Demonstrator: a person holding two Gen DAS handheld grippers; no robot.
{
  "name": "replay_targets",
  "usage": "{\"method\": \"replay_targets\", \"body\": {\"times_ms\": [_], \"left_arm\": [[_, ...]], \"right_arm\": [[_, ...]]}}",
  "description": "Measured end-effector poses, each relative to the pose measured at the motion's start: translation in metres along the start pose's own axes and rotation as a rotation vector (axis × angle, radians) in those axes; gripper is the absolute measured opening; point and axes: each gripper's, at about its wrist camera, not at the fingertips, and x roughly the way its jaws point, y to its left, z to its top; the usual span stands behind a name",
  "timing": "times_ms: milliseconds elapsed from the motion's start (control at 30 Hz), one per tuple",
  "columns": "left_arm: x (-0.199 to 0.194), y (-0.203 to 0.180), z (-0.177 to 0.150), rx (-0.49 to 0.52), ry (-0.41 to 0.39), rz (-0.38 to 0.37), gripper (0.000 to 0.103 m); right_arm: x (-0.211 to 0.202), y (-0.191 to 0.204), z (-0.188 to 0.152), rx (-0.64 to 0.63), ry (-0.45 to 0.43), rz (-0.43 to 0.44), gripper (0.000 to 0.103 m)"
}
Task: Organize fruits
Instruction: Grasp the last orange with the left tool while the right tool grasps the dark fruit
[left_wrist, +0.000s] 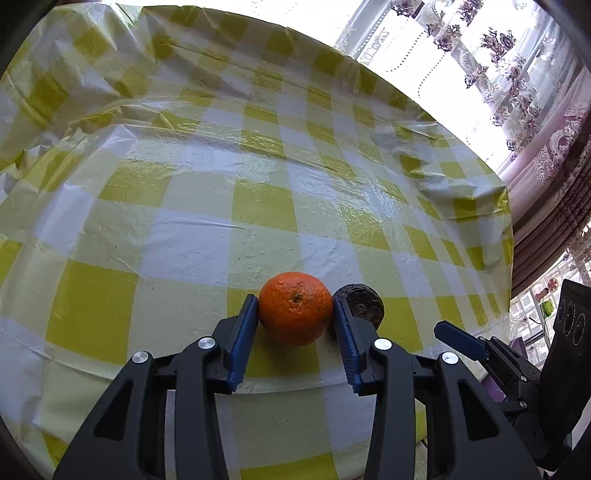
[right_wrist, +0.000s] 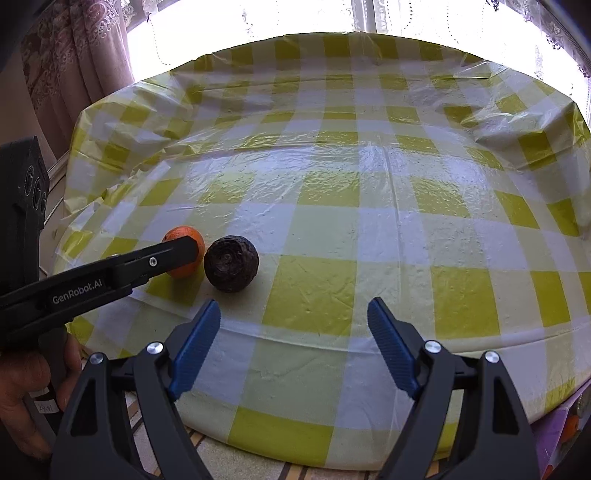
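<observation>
The left gripper (left_wrist: 295, 314) clamps the orange (left_wrist: 295, 308) on the bench (left_wrist: 184, 240), its right pad crowding the dark fruit (left_wrist: 364, 302), which may roll; the right gripper (right_wrist: 293, 328) hangs released.

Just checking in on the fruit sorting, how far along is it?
Nothing looks sorted yet. The left gripper is clamped on the orange, which sits on the checked tablecloth. The right gripper is open and empty, short of the dark fruit. Both remain.
</observation>
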Motion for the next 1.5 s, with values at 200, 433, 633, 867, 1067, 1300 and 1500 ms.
{"method": "replay_targets", "body": {"times_ms": [200,433,633,867,1067,1300,1500], "left_arm": [[-0.009,0.011,0.001,-0.013,-0.047,0.063,0.039],[-0.016,0.022,0.000,-0.030,-0.080,0.126,0.039],[-0.018,0.026,-0.003,-0.035,-0.094,0.192,0.039],[-0.023,0.023,-0.005,-0.013,-0.123,0.284,0.039],[-0.021,0.019,-0.008,0.012,-0.123,0.317,0.039],[-0.019,0.014,-0.009,0.032,-0.124,0.342,0.039],[-0.019,0.007,-0.011,0.059,-0.127,0.351,0.039]], "right_arm": [[0.009,0.016,0.008,-0.033,0.000,-0.002,0.082],[0.019,0.030,0.016,-0.062,-0.002,-0.007,0.081],[0.028,0.037,0.021,-0.068,0.000,-0.006,0.074],[0.037,0.044,0.027,-0.087,-0.010,-0.028,0.065],[0.042,0.049,0.025,-0.120,0.003,-0.047,0.048],[0.042,0.054,0.020,-0.146,-0.001,-0.077,0.039],[0.034,0.048,0.017,-0.128,-0.017,-0.085,0.039]]}}
